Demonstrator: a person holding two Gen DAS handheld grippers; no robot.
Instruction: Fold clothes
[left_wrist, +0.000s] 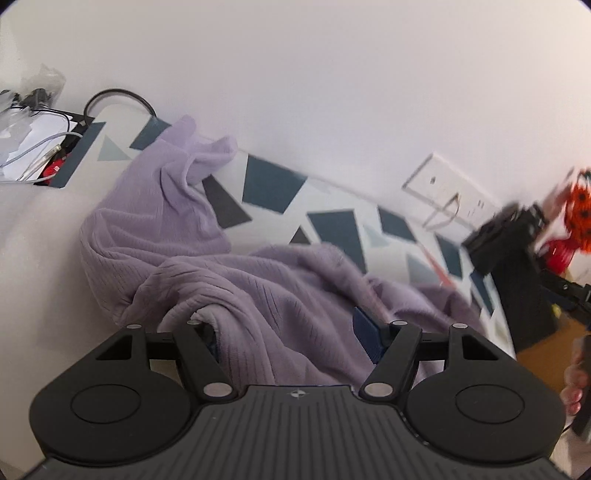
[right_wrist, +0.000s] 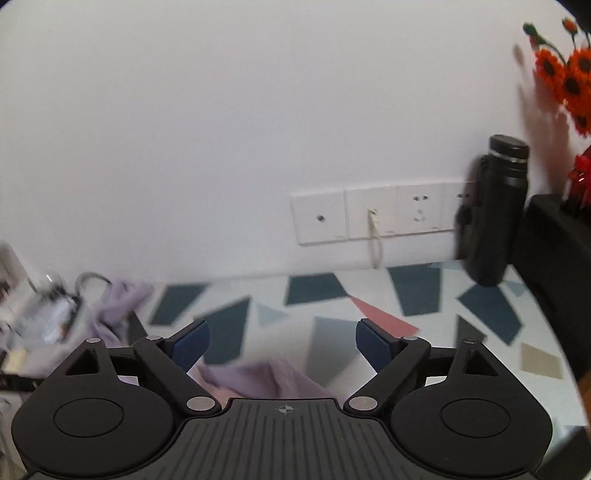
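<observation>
A purple ribbed garment lies crumpled on a tablecloth with blue and grey shapes, and a thick fold of it runs toward me. My left gripper is closed on that bunched fold. Its left finger is buried under the fabric, while the blue right pad presses against the cloth. In the right wrist view my right gripper stands wide open above the tablecloth with nothing between its blue pads. A purple corner of the garment lies below it, close to the gripper's body.
A black bottle and a black box stand at the back right by the wall sockets. Orange flowers rise above them. Cables and papers clutter the far left. A person's hand shows at the right edge.
</observation>
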